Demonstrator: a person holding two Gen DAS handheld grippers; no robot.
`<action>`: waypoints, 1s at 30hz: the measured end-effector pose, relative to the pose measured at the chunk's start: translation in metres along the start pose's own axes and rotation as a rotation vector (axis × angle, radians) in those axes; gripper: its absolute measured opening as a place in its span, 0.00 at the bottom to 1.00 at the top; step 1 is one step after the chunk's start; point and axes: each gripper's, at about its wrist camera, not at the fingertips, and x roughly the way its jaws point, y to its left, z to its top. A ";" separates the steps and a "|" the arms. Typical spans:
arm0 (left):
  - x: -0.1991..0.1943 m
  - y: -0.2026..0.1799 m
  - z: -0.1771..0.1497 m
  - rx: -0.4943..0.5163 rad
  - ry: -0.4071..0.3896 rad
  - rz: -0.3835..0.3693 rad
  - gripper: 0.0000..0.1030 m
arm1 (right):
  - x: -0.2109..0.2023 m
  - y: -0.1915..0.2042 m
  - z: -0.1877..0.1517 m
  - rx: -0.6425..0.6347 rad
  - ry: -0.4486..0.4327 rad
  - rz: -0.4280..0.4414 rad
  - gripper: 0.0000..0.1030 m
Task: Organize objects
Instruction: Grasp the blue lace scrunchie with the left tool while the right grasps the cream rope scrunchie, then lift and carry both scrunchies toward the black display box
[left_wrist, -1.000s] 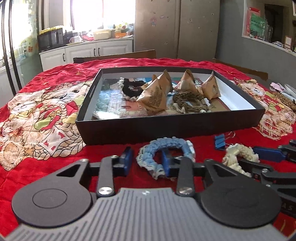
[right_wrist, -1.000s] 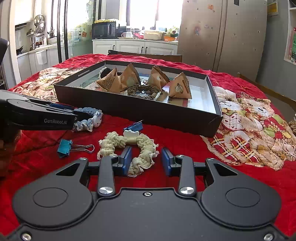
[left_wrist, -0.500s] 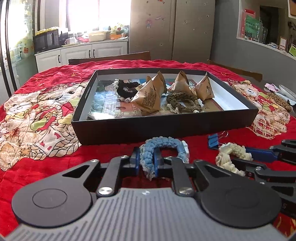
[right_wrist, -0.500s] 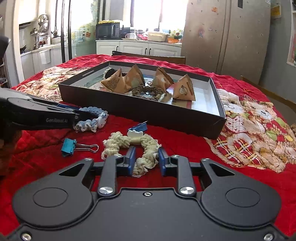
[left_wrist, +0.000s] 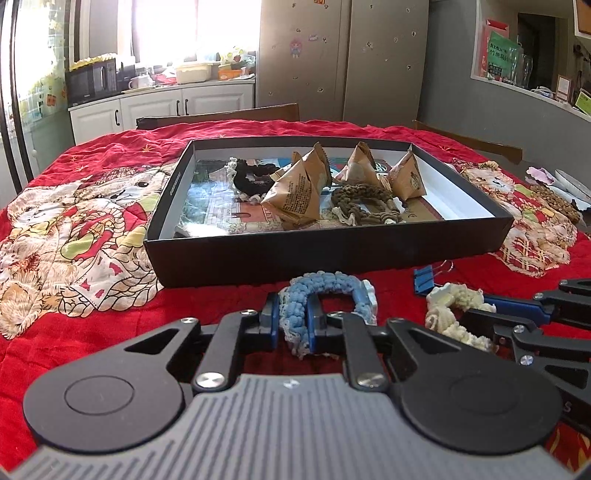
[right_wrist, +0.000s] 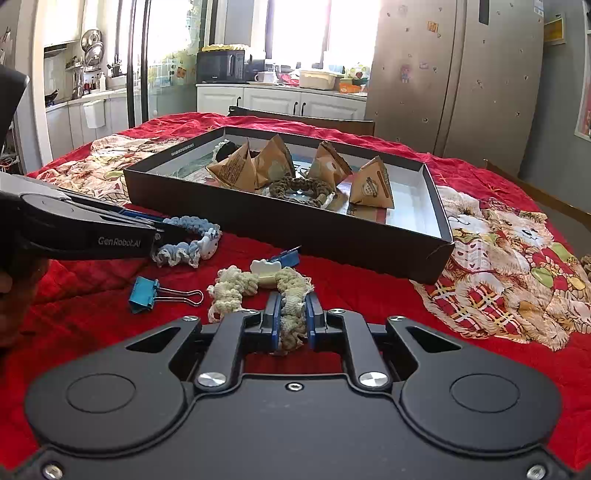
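Jaws of both grippers are closed on braided bands: the left gripper (left_wrist: 292, 325) is clamped on the blue band (left_wrist: 325, 291), the right gripper (right_wrist: 291, 325) on the cream band (right_wrist: 291, 295), both low over the red tabletop cloth (right_wrist: 369, 295) just in front of the black box (left_wrist: 325, 254). The pick-up step is judged done; next, a lift clear of the near wall and a release inside is called for. "GenRobot.AI" is read on the left gripper's side.
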 end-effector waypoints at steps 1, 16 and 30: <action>0.000 0.000 0.000 0.001 0.000 0.000 0.16 | 0.000 0.000 0.000 0.000 -0.001 0.000 0.13; -0.001 0.000 0.000 -0.001 -0.002 -0.001 0.16 | -0.008 0.000 0.000 0.004 -0.048 -0.001 0.12; -0.007 0.001 0.000 -0.005 -0.017 -0.007 0.15 | -0.015 -0.001 0.000 0.008 -0.089 0.003 0.12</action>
